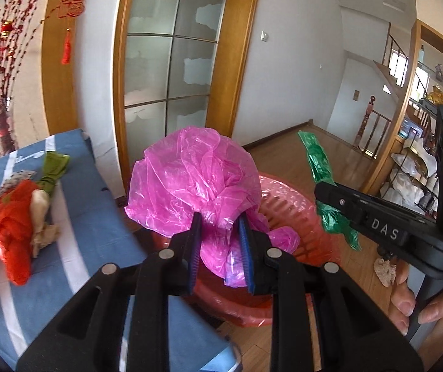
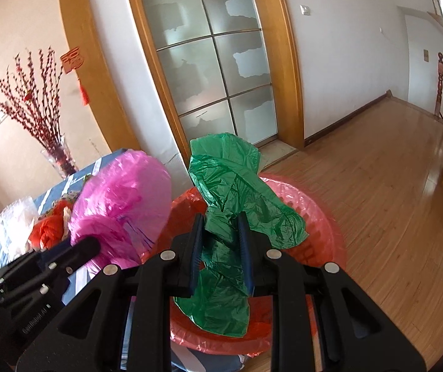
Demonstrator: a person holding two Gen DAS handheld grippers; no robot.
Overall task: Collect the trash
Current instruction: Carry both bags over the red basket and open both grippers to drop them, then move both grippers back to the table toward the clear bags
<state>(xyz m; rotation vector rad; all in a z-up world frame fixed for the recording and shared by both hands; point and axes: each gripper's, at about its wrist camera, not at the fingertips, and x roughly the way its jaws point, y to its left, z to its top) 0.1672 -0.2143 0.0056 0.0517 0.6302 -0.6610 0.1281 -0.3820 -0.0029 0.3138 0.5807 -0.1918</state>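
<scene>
Pink crumpled plastic bag (image 1: pixel 196 183), clamped between the blue pads of the left gripper (image 1: pixel 220 248), held above the near rim of a red bin lined with red plastic film (image 1: pixel 289 214). Green plastic bag (image 2: pixel 237 210), pinched likewise in the narrow jaws of the right gripper (image 2: pixel 221 254), hangs over the same bin's open mouth. Remaining on the blue-and-white striped cloth (image 1: pixel 91 204) beside the bin: one red bag (image 1: pixel 10 229), olive-green and cream scraps (image 1: pixel 48 186); wooden floor (image 2: pixel 376 186) beyond.

Pink bag (image 1: pixel 196 183) between left gripper (image 1: pixel 220 248) fingers
</scene>
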